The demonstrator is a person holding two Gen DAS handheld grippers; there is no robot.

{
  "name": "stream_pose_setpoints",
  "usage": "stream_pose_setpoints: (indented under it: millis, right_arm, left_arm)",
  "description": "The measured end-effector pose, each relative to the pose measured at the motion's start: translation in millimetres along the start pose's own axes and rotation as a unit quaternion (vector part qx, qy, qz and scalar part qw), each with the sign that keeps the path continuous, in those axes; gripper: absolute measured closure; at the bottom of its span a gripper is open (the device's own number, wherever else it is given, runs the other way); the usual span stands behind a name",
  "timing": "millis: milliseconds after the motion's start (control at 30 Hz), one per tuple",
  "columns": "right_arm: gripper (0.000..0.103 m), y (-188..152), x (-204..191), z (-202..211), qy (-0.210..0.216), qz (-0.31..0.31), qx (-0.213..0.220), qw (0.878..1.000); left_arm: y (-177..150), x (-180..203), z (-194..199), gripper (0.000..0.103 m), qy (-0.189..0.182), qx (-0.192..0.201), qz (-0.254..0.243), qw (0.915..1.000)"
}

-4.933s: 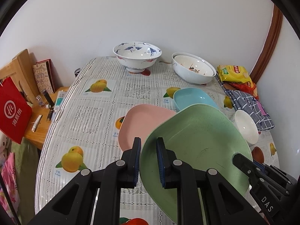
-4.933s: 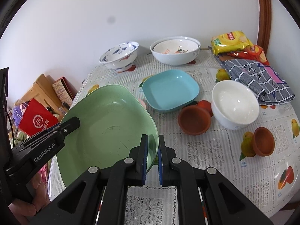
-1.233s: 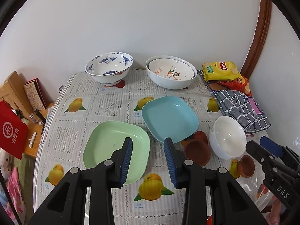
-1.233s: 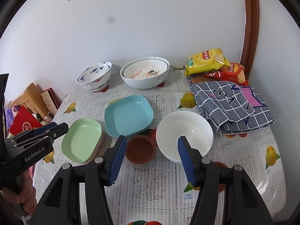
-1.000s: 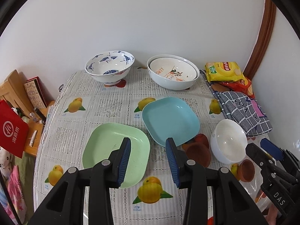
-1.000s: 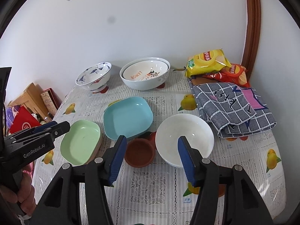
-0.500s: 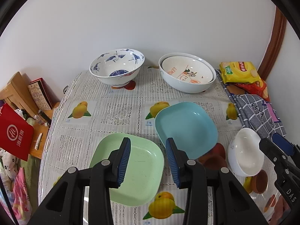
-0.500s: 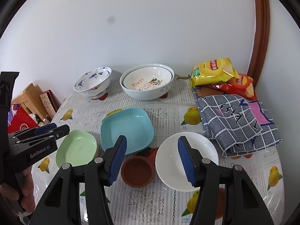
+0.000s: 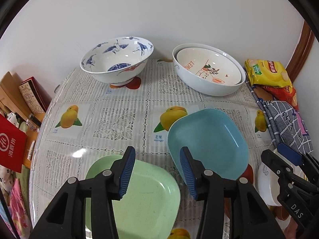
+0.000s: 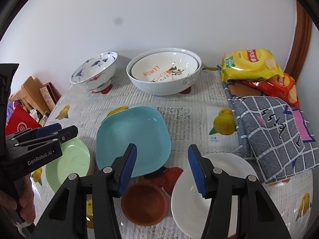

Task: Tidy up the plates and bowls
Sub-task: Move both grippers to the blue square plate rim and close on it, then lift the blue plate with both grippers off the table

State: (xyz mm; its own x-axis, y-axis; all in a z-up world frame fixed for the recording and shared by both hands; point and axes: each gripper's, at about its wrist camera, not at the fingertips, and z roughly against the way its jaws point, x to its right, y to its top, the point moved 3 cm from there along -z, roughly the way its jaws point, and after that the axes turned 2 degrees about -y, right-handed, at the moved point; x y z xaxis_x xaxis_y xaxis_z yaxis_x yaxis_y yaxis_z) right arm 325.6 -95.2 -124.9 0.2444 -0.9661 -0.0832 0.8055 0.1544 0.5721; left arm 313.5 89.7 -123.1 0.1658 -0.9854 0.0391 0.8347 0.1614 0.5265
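Hovering over the blue plate (image 9: pixel 209 139) at mid-bench, beside the green plate (image 9: pixel 147 199) (lower left), my left tongs (image 9: pixel 157 171) are opening, empty; my right tongs (image 10: pixel 162 169) are closing on nothing near the white bowl (image 10: pixel 189 199).

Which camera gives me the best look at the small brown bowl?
The right wrist view: the small brown bowl shows almost whole, just below the right gripper. In the left wrist view it is almost entirely hidden.
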Motion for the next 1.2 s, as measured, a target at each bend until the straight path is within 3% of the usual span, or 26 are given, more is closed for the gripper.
stream_pose_setpoints:
  millis: [367, 700, 867, 1000, 1200]
  right_arm:
    - [0.057, 9, -10, -62, -0.022, 0.035, -0.042, 0.998]
    - [0.065, 13, -13, -81, -0.034, 0.042, -0.059, 0.997]
    - [0.077, 10, -11, -92, -0.035, 0.036, -0.077, 0.996]
    - [0.081, 8, -10, -97, -0.042, 0.034, -0.084, 0.995]
    - [0.089, 6, -12, -104, -0.054, 0.036, -0.089, 0.994]
  left_arm:
    - [11, 5, -51, 0.059, -0.018, -0.035, 0.006, 0.9992]
    - [15, 12, -80, 0.059, -0.026, -0.058, 0.01, 0.9979]
    - [12, 17, -88, 0.059, -0.026, -0.067, 0.003, 0.9974]
    - [10, 18, -95, 0.059, -0.024, -0.071, 0.003, 0.9972]
    - [9, 24, -95, 0.079, -0.027, -0.059, -0.011, 0.9978]
